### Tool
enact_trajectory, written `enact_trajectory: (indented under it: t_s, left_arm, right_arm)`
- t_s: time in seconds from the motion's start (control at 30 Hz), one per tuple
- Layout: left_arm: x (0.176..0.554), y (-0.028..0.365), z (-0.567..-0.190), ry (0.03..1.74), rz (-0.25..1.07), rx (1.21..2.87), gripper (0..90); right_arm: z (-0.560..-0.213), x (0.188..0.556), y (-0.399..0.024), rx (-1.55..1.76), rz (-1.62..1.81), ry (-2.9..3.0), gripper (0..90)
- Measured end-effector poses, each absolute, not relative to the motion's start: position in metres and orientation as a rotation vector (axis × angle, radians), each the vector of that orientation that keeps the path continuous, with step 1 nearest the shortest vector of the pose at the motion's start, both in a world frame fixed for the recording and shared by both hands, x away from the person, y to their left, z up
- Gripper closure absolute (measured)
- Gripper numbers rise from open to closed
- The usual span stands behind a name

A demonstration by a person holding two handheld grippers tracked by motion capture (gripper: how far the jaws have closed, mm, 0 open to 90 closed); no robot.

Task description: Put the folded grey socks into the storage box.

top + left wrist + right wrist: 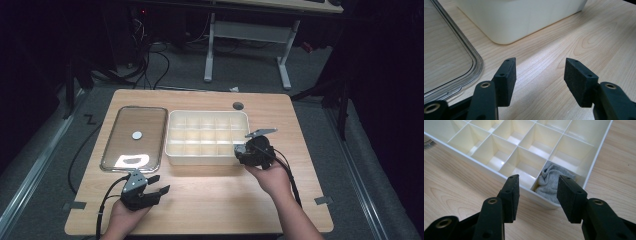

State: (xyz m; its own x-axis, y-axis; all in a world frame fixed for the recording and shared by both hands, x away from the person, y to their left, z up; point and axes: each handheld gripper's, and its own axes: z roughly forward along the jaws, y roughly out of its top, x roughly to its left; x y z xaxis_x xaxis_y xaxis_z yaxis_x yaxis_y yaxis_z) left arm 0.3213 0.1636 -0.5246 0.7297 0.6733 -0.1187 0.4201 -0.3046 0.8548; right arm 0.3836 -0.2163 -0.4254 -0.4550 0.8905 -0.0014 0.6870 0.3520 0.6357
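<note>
Dark room, pale wooden tabletop [210,192]. Right tongs [537,195] released above the cream plastic compartment tray [486,173], whose nearest corner cell holds a crumpled grey cloth [550,182]. Left tongs [539,80] released, empty, clear lid [446,57] beside.

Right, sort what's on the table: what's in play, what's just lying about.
In play, judging by the grippers:
- divided box
- grey cloth in its corner cell
- right hand-held gripper, open at that cell

Lying about:
- clear lid, beside the box
- left hand-held gripper, open over bare table
</note>
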Motion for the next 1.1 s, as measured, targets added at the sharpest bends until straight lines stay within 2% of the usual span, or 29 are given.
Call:
enact_trajectory:
  t_s: [0.73,1.1]
  left_arm:
    - [0.306,0.153,-0.521,0.789,0.37,1.975,42.1]
    - [0.304,0.146,-0.523,0.765,0.355,1.994,41.9]
  right_arm:
    - [-0.516,0.282,-0.212,1.238,1.089,2.089,46.5]
    - [-0.522,0.278,-0.224,1.243,1.104,2.018,44.7]
